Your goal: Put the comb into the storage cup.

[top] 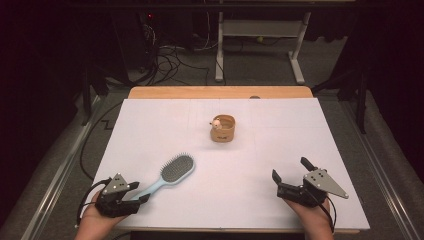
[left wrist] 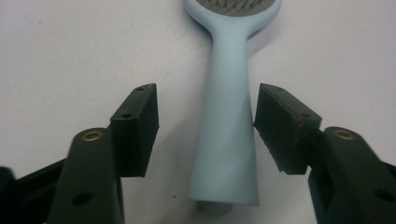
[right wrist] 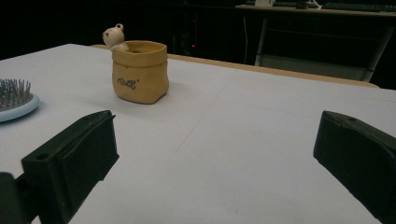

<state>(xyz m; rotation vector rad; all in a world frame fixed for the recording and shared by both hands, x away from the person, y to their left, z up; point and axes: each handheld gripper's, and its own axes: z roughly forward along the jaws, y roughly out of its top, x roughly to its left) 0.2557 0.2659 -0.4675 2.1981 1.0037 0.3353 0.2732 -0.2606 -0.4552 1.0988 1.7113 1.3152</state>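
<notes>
The light-blue hairbrush lies flat near the front-left corner of the tabletop, bristles up, its handle pointing toward the left tool. In the left gripper view the handle sits between the jaws, which stand apart: the right pad is at the handle's edge, the left pad clear of it, so nothing is clamped. The step in hand looks like the grasp of the brush, or its release; I cannot tell which. A pickup would call for closing squarely on the handle, then lifting. The right tool rests near the front-right corner, jaws wide apart and empty. A tan bear pot stands toward the back middle.
</notes>
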